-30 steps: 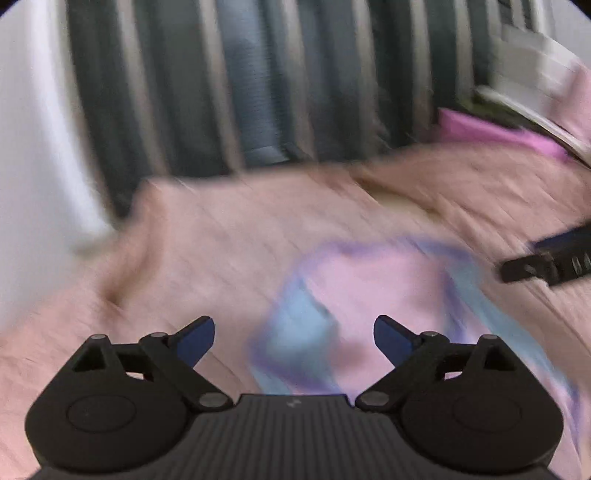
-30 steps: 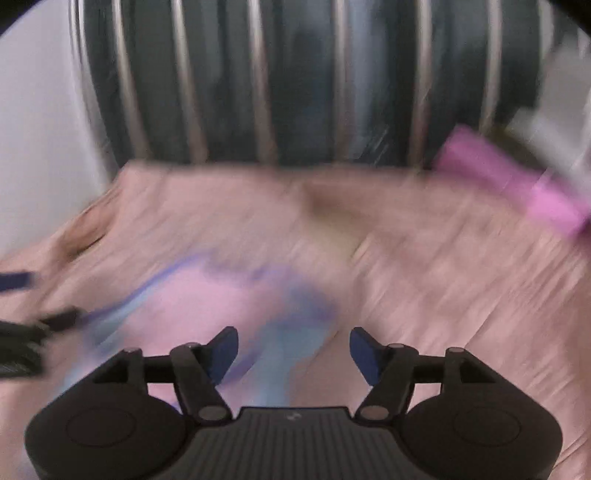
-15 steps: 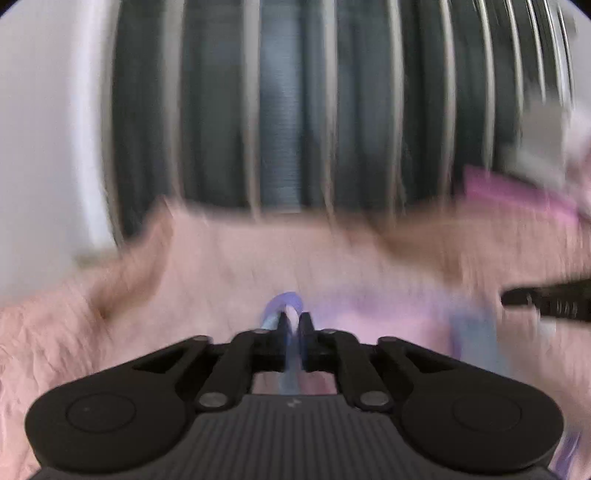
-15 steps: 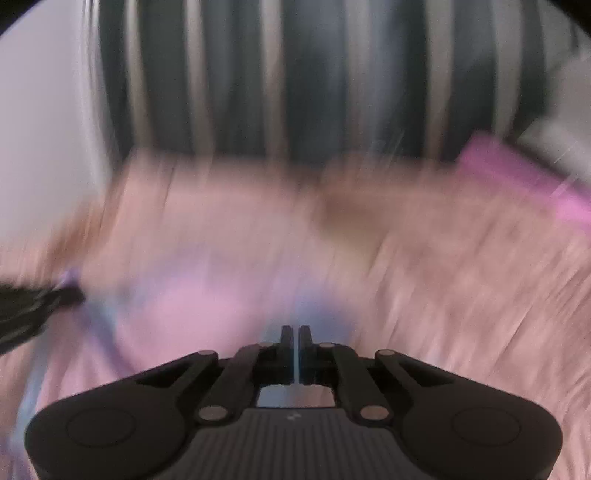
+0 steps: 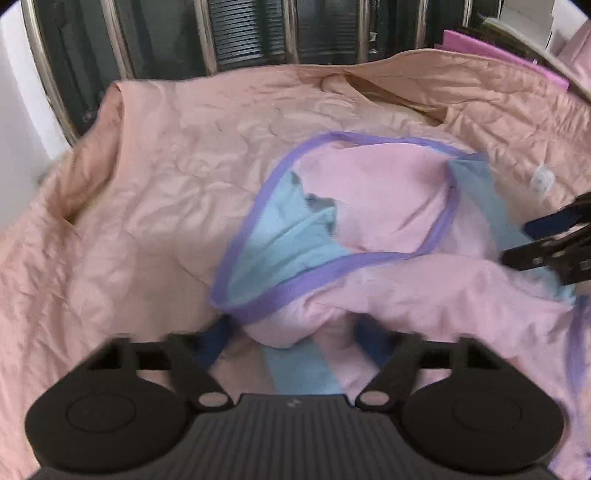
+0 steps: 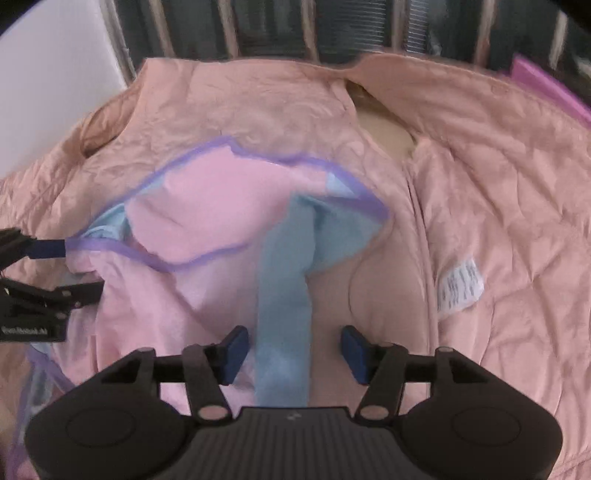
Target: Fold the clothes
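A pink garment (image 5: 373, 192) with purple trim and light-blue panels lies crumpled on the pink quilt (image 5: 166, 177). My left gripper (image 5: 293, 341) is low over its near edge. Its jaws are opening, and a bunched pink fold sits loosely between them, with no pad pressing on it. My right gripper (image 6: 293, 349) is also opening. A light-blue strap (image 6: 284, 295) runs between its blue pads (image 6: 234, 349) without touching either. Each gripper shows at the edge of the other's view: the right gripper (image 5: 532, 238) and the left gripper (image 6: 83, 266).
The quilt (image 6: 498, 184) covers the whole bed, with a white care label (image 6: 460, 286) on it and an opening (image 6: 384, 136) showing tan beneath. Dark slats with metal bars (image 5: 251, 33) stand behind. A white wall (image 6: 55, 66) is at the left, a magenta item (image 5: 498, 51) at the far right.
Half a second ago both grippers were shut on the garment's edge. Now both sets of jaws stand apart, both hands have come down, and the garment rests on the quilt.
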Demonstrator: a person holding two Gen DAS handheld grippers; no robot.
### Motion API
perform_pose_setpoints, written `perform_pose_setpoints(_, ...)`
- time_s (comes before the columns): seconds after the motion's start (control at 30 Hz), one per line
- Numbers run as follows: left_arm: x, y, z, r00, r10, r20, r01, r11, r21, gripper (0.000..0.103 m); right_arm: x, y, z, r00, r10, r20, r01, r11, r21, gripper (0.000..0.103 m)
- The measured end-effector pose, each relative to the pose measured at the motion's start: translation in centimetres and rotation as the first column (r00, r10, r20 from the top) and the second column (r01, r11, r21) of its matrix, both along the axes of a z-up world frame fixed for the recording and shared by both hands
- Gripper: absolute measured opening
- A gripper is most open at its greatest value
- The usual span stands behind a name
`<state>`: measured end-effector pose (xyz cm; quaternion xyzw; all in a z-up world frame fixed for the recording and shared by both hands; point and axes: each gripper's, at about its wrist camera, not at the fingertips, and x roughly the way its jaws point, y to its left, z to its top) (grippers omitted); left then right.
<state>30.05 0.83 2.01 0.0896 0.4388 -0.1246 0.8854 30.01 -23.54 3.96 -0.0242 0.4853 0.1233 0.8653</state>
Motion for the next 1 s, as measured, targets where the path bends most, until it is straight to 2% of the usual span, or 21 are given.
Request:
perform_pose_setpoints(0.03, 0.0, -0.1, 0.1, 1.0, 0.002, 0.026, -0.001, 1.0, -0.015, 0.011, 0.0, 0.1, 0.1, 1.0, 0.0, 0.009, 0.0, 1.0, -0.006, 0.025)
perform_pose_setpoints(0.1, 0.1, -0.7, 0.4, 0.986, 0.056, 0.159, -0.058, 0.998, 0.012, 0.007, 0.2, 0.2, 0.1, 0.994, -0.02, 0.105, 0.017, 1.0, 0.021, 0.001)
perform_pose_setpoints(0.13, -0.1, -1.0, 0.7, 0.969, 0.081, 0.235, -0.089, 0.996, 0.025, 0.008, 0.3, 0.3, 0.1, 0.988, -0.03, 0.152, 0.025, 0.999, 0.035, 0.0)
perform_pose_setpoints(0.2, -1.5, -2.0, 2.2, 0.887, 0.118, 0.447, -0.159, 0.986, 0.057, 0.017, -0.5, 0.6, 1.0, 0.907, -0.152, 0.394, 0.146, 0.988, 0.043, 0.001)
perform_pose_setpoints(0.27, -2.3, -1.6, 3.8, 0.881, 0.114, 0.46, -0.143, 0.989, 0.028, 0.077, -1.6, 1.1, 1.9, 0.834, -0.164, 0.527, 0.174, 0.984, 0.03, 0.012)
perform_pose_setpoints(0.3, -2.4, -1.5, 4.2, 0.9, 0.071, 0.431, -0.089, 0.996, 0.023, 0.101, -1.7, 1.2, 2.3, 0.852, -0.129, 0.507, 0.149, 0.989, 0.001, 0.038)
perform_pose_setpoints(0.33, -2.9, -1.4, 4.4, 0.912, 0.012, 0.409, -0.024, 0.999, 0.025, 0.102, -1.7, 1.3, 2.7, 0.869, -0.095, 0.485, 0.123, 0.992, -0.028, 0.069)
perform_pose_setpoints(0.37, -3.2, -1.3, 4.4, 0.921, -0.025, 0.389, 0.012, 0.999, 0.037, 0.102, -1.7, 1.2, 3.1, 0.886, -0.091, 0.455, 0.115, 0.993, -0.026, 0.078)
perform_pose_setpoints(0.5, -2.3, -0.8, 2.9, 0.979, -0.038, 0.201, 0.026, 0.998, 0.06, 0.1, -1.4, 0.0, 4.2, 0.968, -0.075, 0.241, 0.063, 0.996, 0.055, 0.08)
perform_pose_setpoints(0.57, -1.7, -0.6, 1.6, 0.992, -0.027, 0.125, 0.018, 0.997, 0.069, 0.092, -0.9, -0.3, 3.5, 0.993, -0.04, 0.113, 0.03, 0.995, 0.095, 0.078)
perform_pose_setpoints(0.6, -1.3, -0.6, 1.0, 0.995, -0.022, 0.098, 0.014, 0.997, 0.078, 0.075, -0.7, -0.2, 3.0, 0.996, -0.017, 0.082, 0.01, 0.996, 0.084, 0.076)
perform_pose_setpoints(0.63, -1.0, -0.7, 0.3, 0.997, -0.018, 0.071, 0.012, 0.996, 0.089, 0.048, -0.5, 0.0, 2.2, 0.998, -0.005, 0.056, 0.002, 0.998, 0.063, 0.071)
perform_pose_setpoints(0.67, -0.7, -0.9, -0.2, 0.998, -0.018, 0.054, 0.013, 0.996, 0.084, 0.037, -0.2, 0.2, 1.5, 1.0, 0.006, 0.028, -0.007, 0.999, 0.042, 0.065)
perform_pose_setpoints(0.7, -0.7, -0.7, -0.2, 0.998, -0.011, 0.063, 0.007, 0.998, 0.062, 0.013, -0.1, 0.4, 0.8, 1.0, 0.01, 0.004, -0.01, 1.0, 0.024, 0.041)
perform_pose_setpoints(0.73, -0.7, -0.6, -0.2, 0.997, -0.001, 0.073, -0.003, 0.999, 0.048, 0.004, 0.0, 0.6, 0.0, 1.0, 0.014, -0.021, -0.014, 1.0, 0.007, 0.026)
perform_pose_setpoints(0.8, -0.9, -1.1, 0.1, 0.983, 0.021, 0.184, -0.045, 0.991, 0.128, 0.004, 0.0, 0.9, 0.2, 0.999, 0.011, 0.038, -0.012, 1.0, 0.016, 0.008)
perform_pose_setpoints(0.87, -1.5, -1.6, 1.0, 0.942, 0.05, 0.331, -0.117, 0.976, 0.185, 0.008, -0.5, 0.9, 0.8, 0.971, -0.066, 0.229, 0.063, 0.998, 0.024, 0.008)
perform_pose_setpoints(0.9, -1.5, -1.4, 1.7, 0.933, 0.093, 0.347, -0.156, 0.975, 0.16, 0.014, -0.8, 0.9, 1.1, 0.941, -0.104, 0.322, 0.099, 0.995, 0.033, 0.009)
perform_pose_setpoints(0.93, -1.6, -1.0, 2.4, 0.924, 0.131, 0.36, -0.189, 0.973, 0.13, 0.032, -1.0, 0.9, 1.4, 0.901, -0.141, 0.411, 0.134, 0.99, 0.046, 0.016)
perform_pose_setpoints(0.97, -1.9, -0.4, 3.1, 0.918, 0.154, 0.365, -0.197, 0.977, 0.083, 0.046, -1.2, 1.0, 1.8, 0.907, -0.133, 0.4, 0.139, 0.99, 0.014, 0.018)
perform_pose_setpoints(1.0, -2.3, 0.2, 3.7, 0.915, 0.171, 0.365, -0.2, 0.979, 0.041, 0.069, -1.3, 1.2, 2.3, 0.913, -0.125, 0.389, 0.143, 0.99, -0.018, 0.033)
